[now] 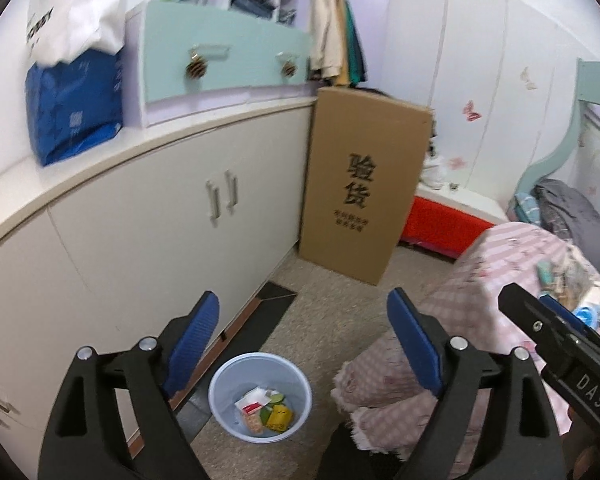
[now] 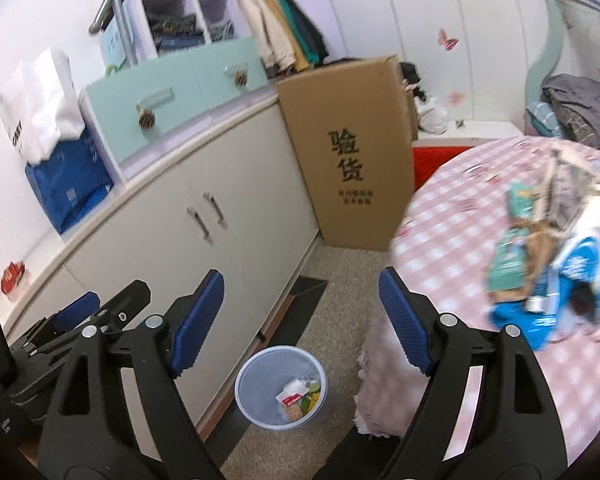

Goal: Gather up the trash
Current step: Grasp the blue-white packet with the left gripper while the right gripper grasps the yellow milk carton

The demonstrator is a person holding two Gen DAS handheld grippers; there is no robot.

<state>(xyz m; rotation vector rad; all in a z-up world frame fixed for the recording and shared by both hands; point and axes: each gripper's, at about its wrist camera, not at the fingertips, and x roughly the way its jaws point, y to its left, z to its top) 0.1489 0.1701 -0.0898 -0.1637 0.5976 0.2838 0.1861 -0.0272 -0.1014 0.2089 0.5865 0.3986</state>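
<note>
Cardboard box [image 1: 360, 188] printed 验货, right gripper [image 1: 556, 320] body lettered DAS

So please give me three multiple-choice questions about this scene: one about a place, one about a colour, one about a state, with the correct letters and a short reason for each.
1. Where does the trash bin stand?
A. on the table
B. on the floor beside the white cabinet
C. on top of the cardboard box

2. What colour are the gripper pads?
A. blue
B. red
C. yellow

3. What is the state of the right gripper?
A. shut on a wrapper
B. shut, empty
C. open, empty

Answers:
1 B: it sits on the carpet next to the cabinet doors.
2 A: both wrist views show ribbed blue pads.
3 C: its fingers stand wide apart with nothing between them.
</note>
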